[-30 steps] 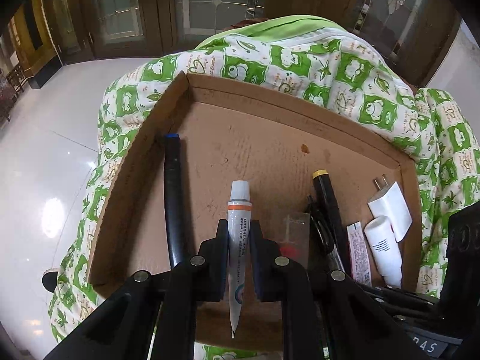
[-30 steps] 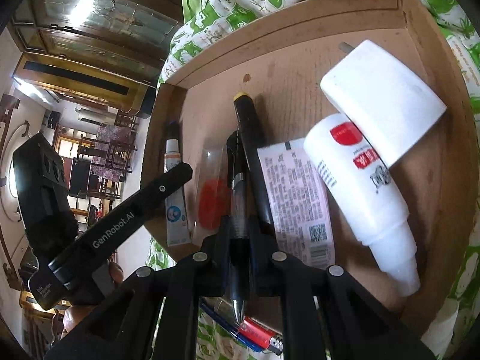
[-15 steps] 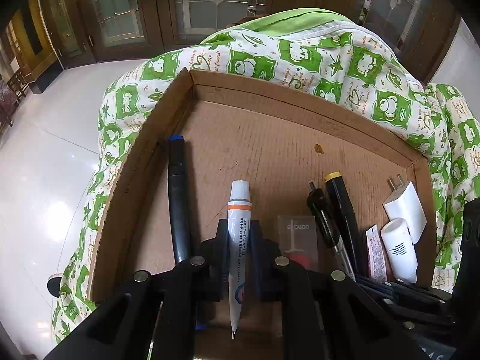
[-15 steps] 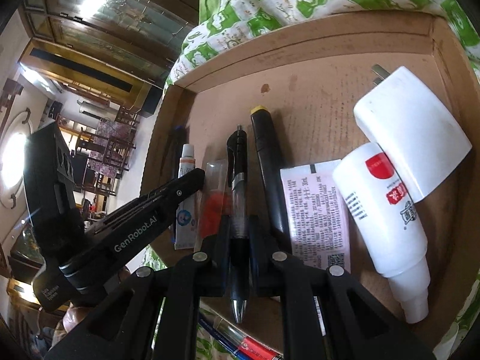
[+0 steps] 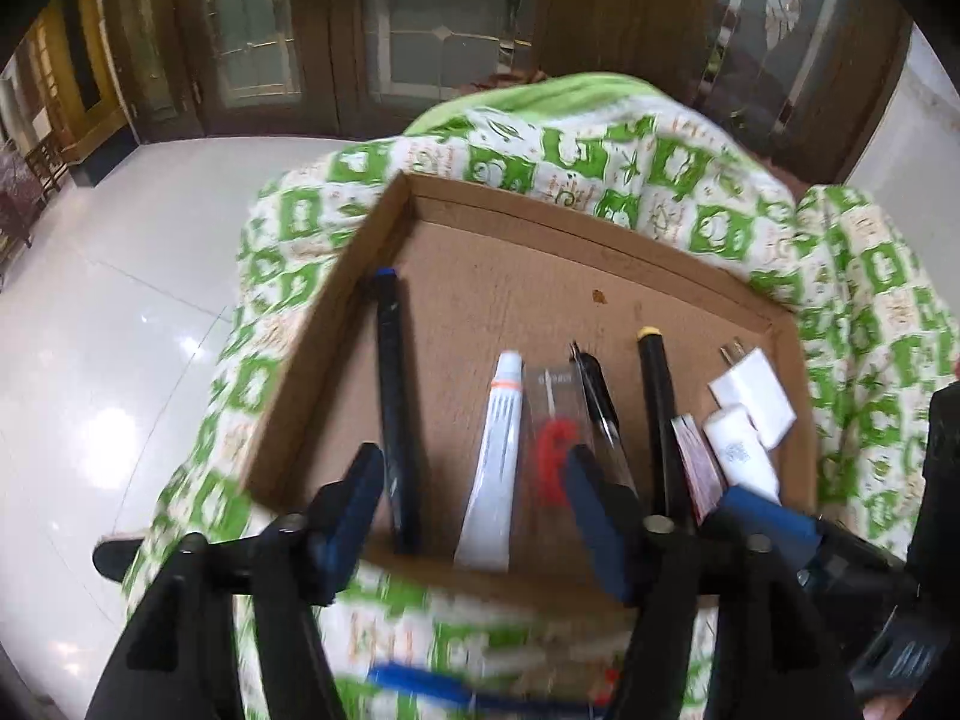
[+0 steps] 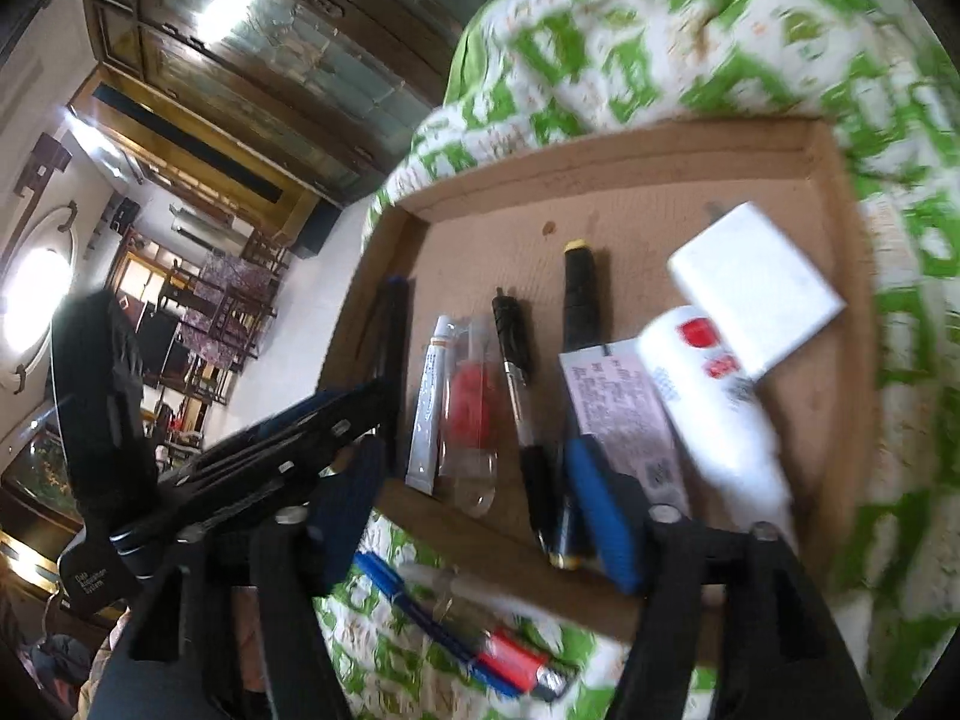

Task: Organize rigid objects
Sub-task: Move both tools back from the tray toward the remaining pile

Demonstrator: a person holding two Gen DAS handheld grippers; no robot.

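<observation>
Motion blur smears the near end of the left wrist view: the cloth [image 5: 384, 618] under the fingers is just streaks, and a blue pen [image 5: 444, 684] lying there is a soft line. The red thing beside it is cut by the right finger [image 5: 600, 516]. The tube's [image 5: 492, 462] print is unreadable. On the right wrist view the bottle [image 6: 714, 414] melts into white at its nozzle end, its red label illegible. The leaflet's [image 6: 618, 402] text is too fine to read. The black pen's [image 6: 522, 396] tip slips behind the right finger [image 6: 600, 510], possibly touching the marker [image 6: 579, 294].
</observation>
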